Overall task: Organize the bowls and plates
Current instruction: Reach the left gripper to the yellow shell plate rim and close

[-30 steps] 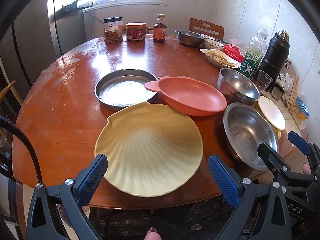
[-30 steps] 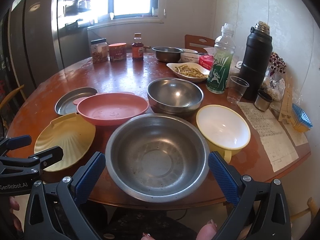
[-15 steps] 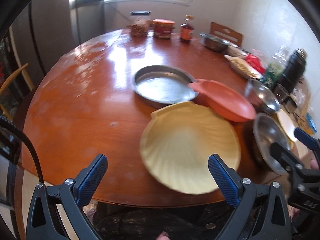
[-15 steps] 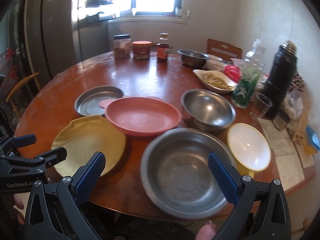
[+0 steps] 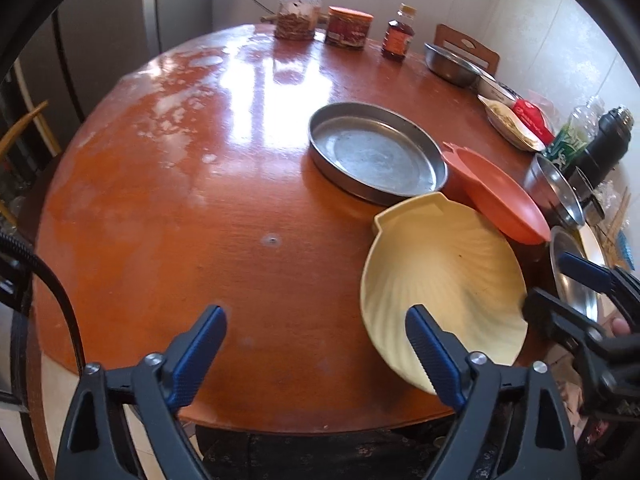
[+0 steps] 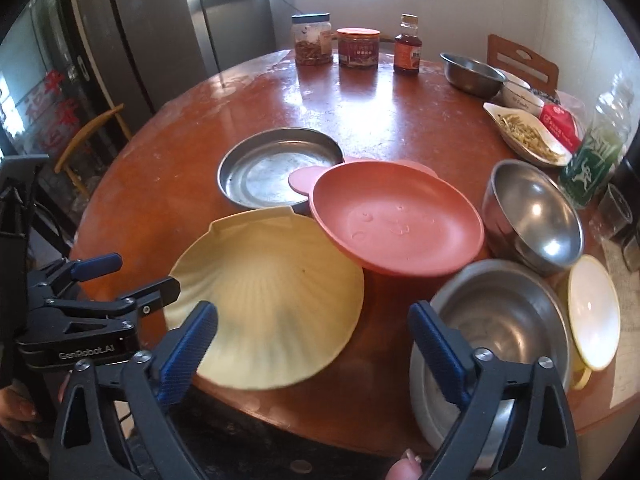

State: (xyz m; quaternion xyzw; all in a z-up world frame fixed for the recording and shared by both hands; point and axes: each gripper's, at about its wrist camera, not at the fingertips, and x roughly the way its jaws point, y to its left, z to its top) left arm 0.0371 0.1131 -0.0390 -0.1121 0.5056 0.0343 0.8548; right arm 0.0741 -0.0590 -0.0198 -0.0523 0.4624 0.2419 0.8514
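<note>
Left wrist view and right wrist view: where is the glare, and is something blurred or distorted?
Left wrist view: window glare whitens the far part of the round red-brown wooden table; the fisheye bends its edge; the picture is sharp. Right wrist view: the window is overexposed, bright spots sit in the deep steel bowl, and the shell-shaped pale yellow plate looks slightly soft near the bottom.

Round glossy wooden table [image 6: 192, 184]; yellow shell plate [image 6: 268, 300] at six o'clock, jars [image 6: 312, 40] at twelve.
</note>
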